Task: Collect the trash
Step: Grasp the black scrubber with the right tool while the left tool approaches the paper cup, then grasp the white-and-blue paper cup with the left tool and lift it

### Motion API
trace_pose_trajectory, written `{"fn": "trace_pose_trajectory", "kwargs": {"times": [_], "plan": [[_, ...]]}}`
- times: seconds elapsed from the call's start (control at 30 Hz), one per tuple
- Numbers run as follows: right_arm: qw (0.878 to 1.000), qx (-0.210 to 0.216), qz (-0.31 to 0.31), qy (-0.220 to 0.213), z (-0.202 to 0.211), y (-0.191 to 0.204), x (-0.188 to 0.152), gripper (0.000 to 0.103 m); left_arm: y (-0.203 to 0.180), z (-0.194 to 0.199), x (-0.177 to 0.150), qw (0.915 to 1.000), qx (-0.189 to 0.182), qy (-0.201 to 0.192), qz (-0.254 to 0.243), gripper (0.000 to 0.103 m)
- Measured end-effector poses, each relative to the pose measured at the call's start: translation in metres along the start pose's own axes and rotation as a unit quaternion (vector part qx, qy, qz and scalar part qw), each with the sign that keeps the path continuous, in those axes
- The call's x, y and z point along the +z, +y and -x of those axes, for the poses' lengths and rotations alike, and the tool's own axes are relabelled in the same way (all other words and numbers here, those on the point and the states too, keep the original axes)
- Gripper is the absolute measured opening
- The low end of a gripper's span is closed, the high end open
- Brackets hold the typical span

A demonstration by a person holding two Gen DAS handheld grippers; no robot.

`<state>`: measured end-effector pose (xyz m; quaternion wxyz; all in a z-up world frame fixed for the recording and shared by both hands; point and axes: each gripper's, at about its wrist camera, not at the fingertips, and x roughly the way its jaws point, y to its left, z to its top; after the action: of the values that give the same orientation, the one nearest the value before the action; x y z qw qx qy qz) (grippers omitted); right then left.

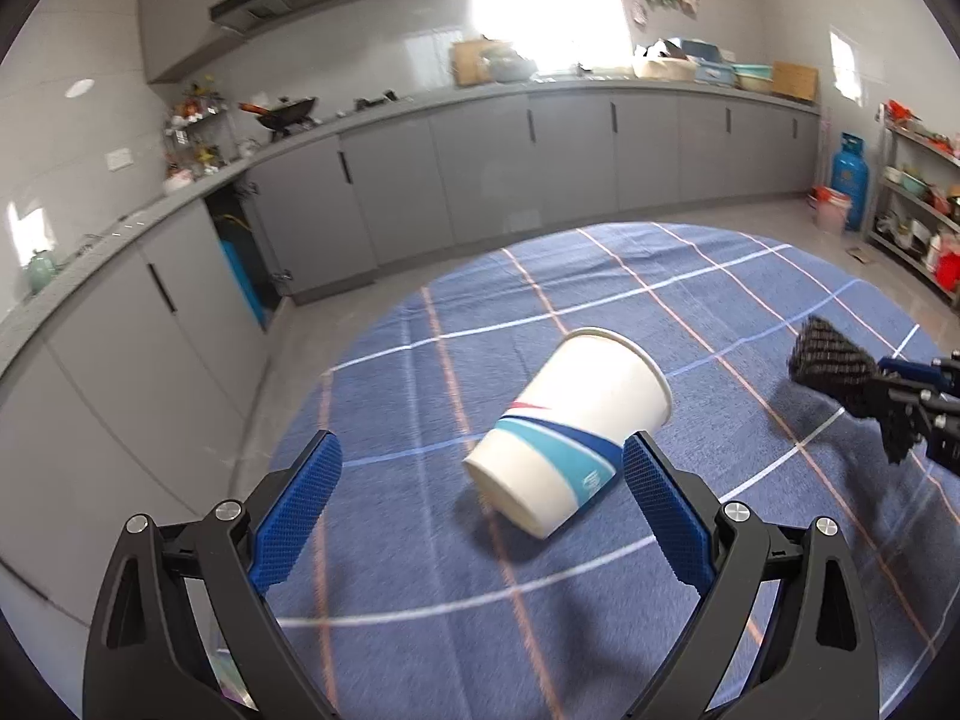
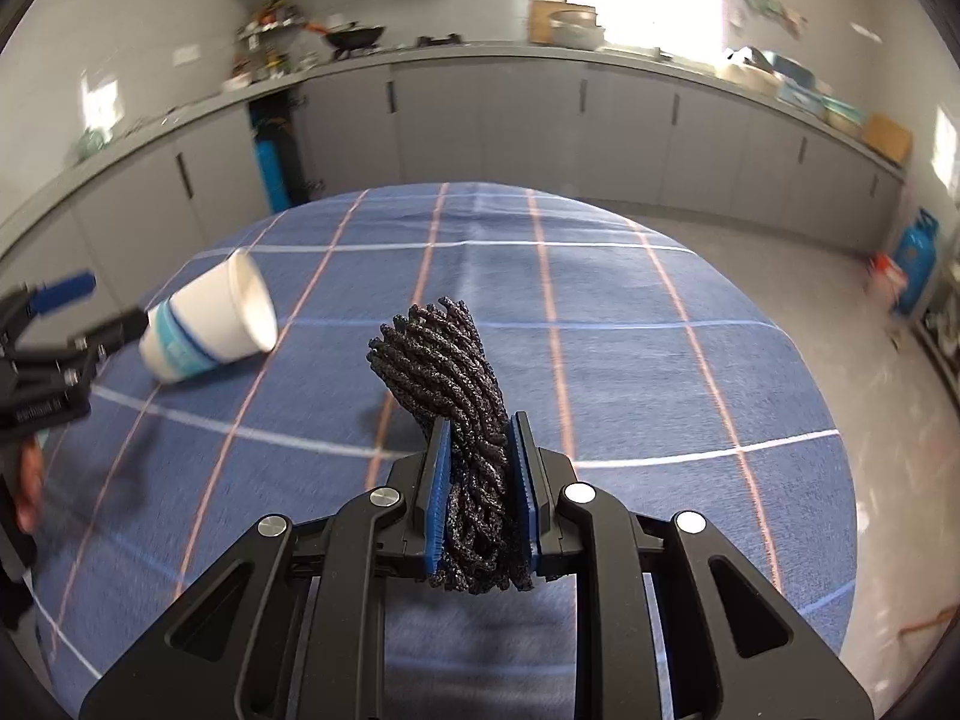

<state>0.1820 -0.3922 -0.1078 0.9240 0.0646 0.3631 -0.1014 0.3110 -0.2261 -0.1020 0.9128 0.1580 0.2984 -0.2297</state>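
Observation:
A white paper cup (image 1: 576, 426) with blue stripes lies on its side on the round table's blue checked cloth (image 1: 630, 276), its mouth turned away from me. My left gripper (image 1: 483, 447) stands open just before the cup's base, and its right finger (image 1: 666, 504) is close beside the base; I cannot tell whether they touch. My right gripper (image 2: 480, 423) is shut on a bundle of black cord (image 2: 444, 360), which sticks up past the pads. In the left wrist view that bundle (image 1: 831, 360) hovers over the table at the right. The right wrist view has the cup (image 2: 210, 324) at the left, by the left gripper (image 2: 114, 303).
Grey kitchen cabinets (image 1: 480, 180) with a cluttered counter run behind the table and along the left. One cabinet door (image 1: 240, 252) stands open. A blue gas cylinder (image 1: 849, 180) and a storage shelf (image 1: 918, 204) are at the far right. A person's hand (image 2: 27, 480) shows at the left edge.

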Motion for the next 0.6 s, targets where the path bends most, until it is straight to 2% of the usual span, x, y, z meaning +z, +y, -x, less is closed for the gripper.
{"fn": "trace_pose_trajectory", "kwargs": {"times": [0.23, 0.47, 0.53, 0.57, 0.6], "plan": [[1.000, 0.000, -0.015, 0.005, -0.009, 0.000, 0.009, 0.021, -0.010, -0.027, 0.000, 0.9983, -0.048, 0.027, -0.019, 0.093], [1.000, 0.007, -0.017, 0.010, -0.012, -0.001, 0.009, 0.021, -0.025, -0.033, 0.001, 0.9953, -0.074, 0.038, -0.050, 0.089], [1.000, 0.009, -0.014, 0.010, -0.012, 0.000, 0.009, 0.021, -0.027, -0.033, 0.000, 0.9945, -0.078, 0.042, -0.055, 0.073], [1.000, 0.010, -0.013, 0.011, -0.012, 0.000, 0.009, 0.021, -0.029, -0.033, -0.001, 0.9940, -0.081, 0.045, -0.057, 0.069], [1.000, 0.011, -0.013, 0.011, -0.011, -0.001, 0.009, 0.021, -0.030, -0.033, -0.002, 0.9929, -0.089, 0.051, -0.060, 0.057]]}}
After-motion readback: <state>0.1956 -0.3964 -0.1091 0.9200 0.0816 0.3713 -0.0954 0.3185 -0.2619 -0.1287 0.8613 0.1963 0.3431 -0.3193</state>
